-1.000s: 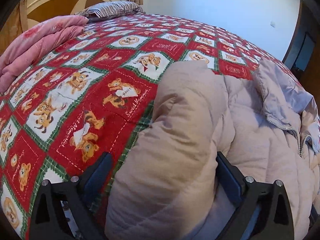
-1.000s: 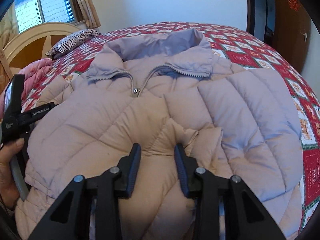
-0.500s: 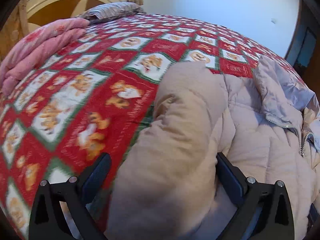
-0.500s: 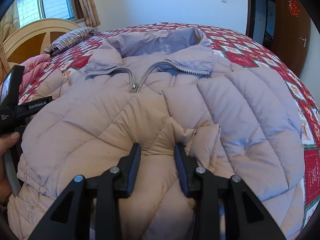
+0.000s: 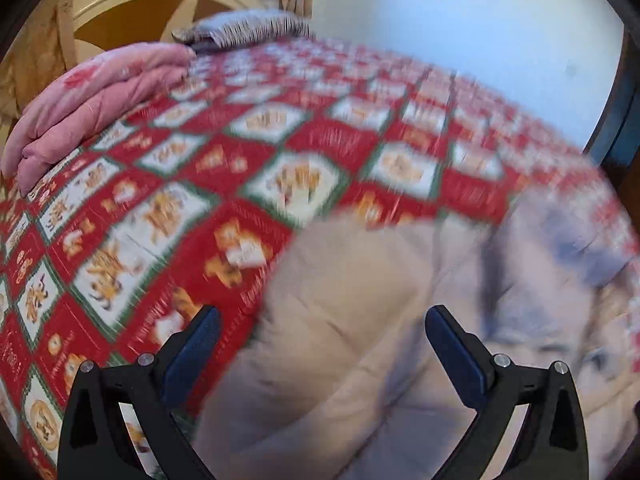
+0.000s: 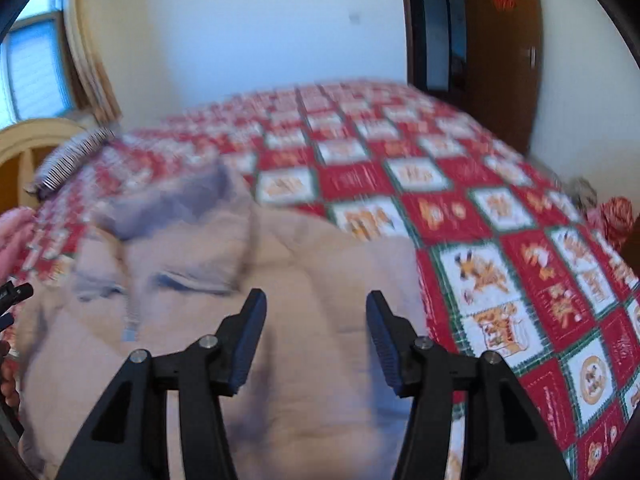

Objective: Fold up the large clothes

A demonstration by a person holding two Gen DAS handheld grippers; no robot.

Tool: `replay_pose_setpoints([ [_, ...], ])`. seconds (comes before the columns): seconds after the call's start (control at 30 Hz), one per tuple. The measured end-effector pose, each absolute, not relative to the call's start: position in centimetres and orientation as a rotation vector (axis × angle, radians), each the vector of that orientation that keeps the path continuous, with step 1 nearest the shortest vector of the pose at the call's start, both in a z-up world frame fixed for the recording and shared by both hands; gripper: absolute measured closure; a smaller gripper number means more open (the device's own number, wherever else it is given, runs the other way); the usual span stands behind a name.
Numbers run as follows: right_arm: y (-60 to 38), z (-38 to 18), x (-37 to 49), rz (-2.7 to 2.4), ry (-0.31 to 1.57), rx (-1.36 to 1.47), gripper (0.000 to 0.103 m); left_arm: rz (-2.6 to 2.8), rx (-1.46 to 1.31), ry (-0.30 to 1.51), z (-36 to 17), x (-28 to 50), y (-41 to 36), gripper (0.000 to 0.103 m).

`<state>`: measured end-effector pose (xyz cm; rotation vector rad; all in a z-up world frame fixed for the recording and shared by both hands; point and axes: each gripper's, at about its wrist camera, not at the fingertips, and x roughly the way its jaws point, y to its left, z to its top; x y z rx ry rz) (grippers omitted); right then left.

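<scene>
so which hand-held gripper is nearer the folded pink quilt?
Left. The left hand-held gripper sits over the puffer jacket's edge facing the pink quilt. The right hand-held gripper, jaws opening, is over the jacket's far side.

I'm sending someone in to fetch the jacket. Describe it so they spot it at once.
Find the bed with the red patchwork quilt covered in little bear pictures. On its near side lies a puffy, quilted jacket in pale pinkish beige, with a greyish collar and a zip. Don't confuse it with the brighter pink folded blanket by the headboard.
</scene>
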<state>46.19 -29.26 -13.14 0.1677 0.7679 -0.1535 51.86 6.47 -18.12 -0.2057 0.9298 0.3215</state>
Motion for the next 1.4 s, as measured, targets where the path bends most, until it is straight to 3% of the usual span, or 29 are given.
replay_pose_setpoints([
  [0.37,-29.1,-17.5,46.9,-0.137,0.814,0.076,0.046,0.351,-0.195,0.911,-21.1,51.1,5.7,0.001],
  [0.77,-29.1,-17.9,46.7,-0.133,0.803,0.08,0.045,0.355,-0.149,0.915,-21.1,51.5,5.1,0.001],
  [0.9,-29.1,-17.9,46.8,-0.13,0.81,0.08,0.045,0.271,-0.14,0.977,-18.5,51.1,5.3,0.001],
  [1.1,-29.3,-15.0,47.4,-0.035,0.862,0.092,0.026,0.113,-0.163,0.838,-11.3,52.1,3.9,0.001],
  [1.2,-29.0,-12.2,49.1,0.003,0.818,0.098,0.023,0.038,-0.118,0.839,-10.7,55.2,1.6,0.001],
  [1.27,-28.6,-11.1,51.1,0.032,0.81,0.092,0.014,0.004,-0.062,0.845,-11.0,57.2,0.3,0.001],
  [1.4,-27.1,-9.9,55.9,0.065,0.806,0.028,0.014,-0.06,-0.014,0.884,-12.7,61.2,-1.5,0.001],
])
